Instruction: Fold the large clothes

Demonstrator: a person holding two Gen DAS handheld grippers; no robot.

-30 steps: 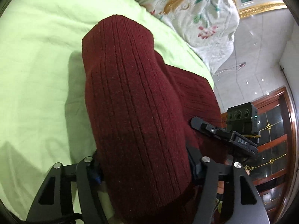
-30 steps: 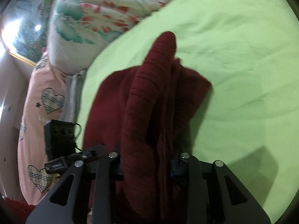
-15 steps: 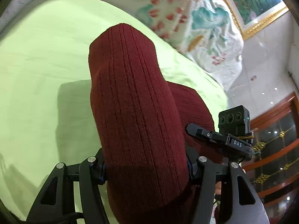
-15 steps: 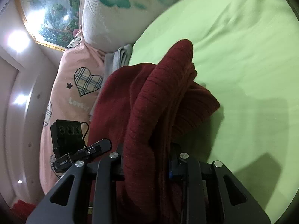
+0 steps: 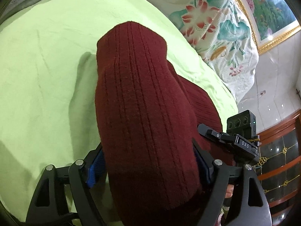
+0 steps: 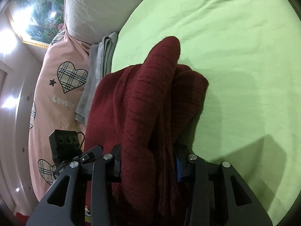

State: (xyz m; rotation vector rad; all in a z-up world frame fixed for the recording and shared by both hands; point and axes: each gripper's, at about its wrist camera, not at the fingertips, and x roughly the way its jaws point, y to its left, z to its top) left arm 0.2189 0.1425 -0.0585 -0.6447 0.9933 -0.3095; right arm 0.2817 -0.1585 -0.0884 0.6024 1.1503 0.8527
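left wrist view: left gripper [image 5: 150, 167] has its jaws opening around a thick fold of one dark red ribbed knit sweater [image 5: 139, 101], whose long axis runs straight ahead from the jaws over the green bedsheet [image 5: 47, 66]; the right gripper [image 5: 237, 141] sits just beside, one floral pillow [image 5: 222, 24] beyond. right wrist view: right gripper [image 6: 148, 162] also opening, bunched sweater [image 6: 150, 101] between its pads, one heart-print pillow [image 6: 58, 86] and one grey folded cloth [image 6: 96, 75] to the side; both hands look equally near, release onto the sheet likely next
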